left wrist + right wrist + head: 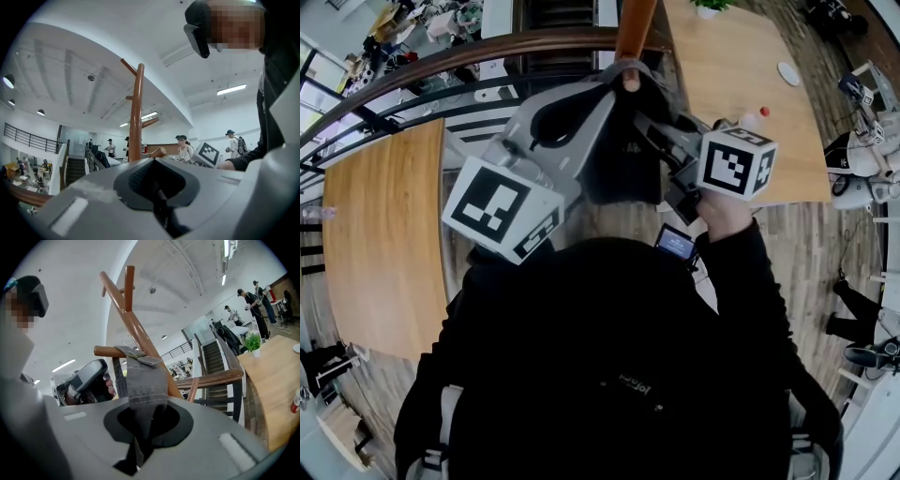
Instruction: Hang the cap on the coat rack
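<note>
The head view looks steeply down from above the person, close over both raised grippers, with the coat rack point(635, 28) at its top edge and the counter point(384, 234) and floor well below. The left gripper view rides on the left gripper point(157, 190) and faces upward along its fingers toward the ceiling, the coat rack a little ahead. The right gripper view rides on the right gripper point(143, 427), also tilted upward, nearer the coat rack, with the cap point(140, 380) right before the lens. All three views share the coat rack, and each gripper view catches the other gripper.
</note>
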